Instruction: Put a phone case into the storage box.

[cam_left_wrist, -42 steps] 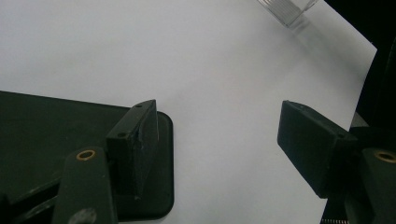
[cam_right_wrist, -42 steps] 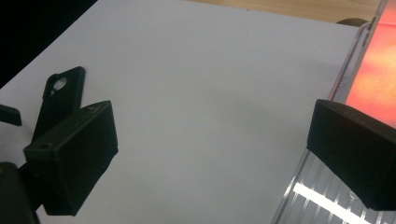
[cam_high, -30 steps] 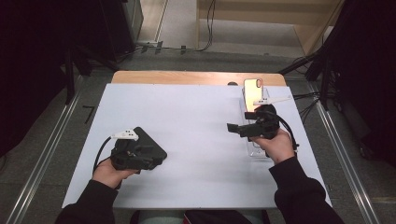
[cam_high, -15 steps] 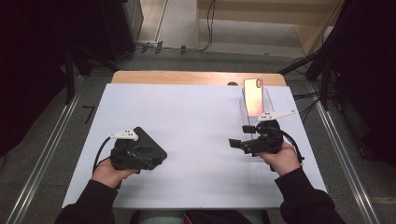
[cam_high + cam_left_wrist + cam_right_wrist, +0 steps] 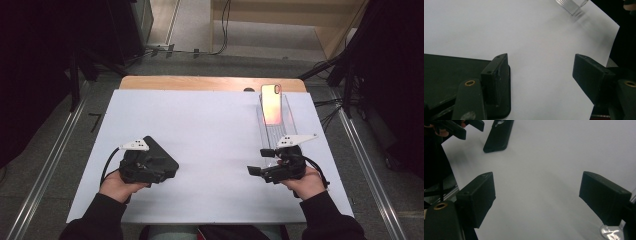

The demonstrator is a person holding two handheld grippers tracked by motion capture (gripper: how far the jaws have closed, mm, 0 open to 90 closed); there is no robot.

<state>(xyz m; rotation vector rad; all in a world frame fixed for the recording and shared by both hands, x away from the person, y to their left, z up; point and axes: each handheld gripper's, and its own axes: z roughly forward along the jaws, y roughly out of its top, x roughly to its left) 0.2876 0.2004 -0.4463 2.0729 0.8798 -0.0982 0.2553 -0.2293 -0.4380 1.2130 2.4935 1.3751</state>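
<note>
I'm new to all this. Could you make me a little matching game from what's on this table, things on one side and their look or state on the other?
Things:
1. phone
2. case
3. stand
4. left gripper

Look or state:
A. see-through
B. jaws open, nothing between them
C. orange-pink and shiny, propped upright
D. black, lying flat

Pairs: 1-C, 2-D, 3-A, 4-B

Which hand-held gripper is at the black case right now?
The left hand-held gripper: one of its jaws stands at the black case. The right hand-held gripper holds its open jaws over bare white mat.
</note>
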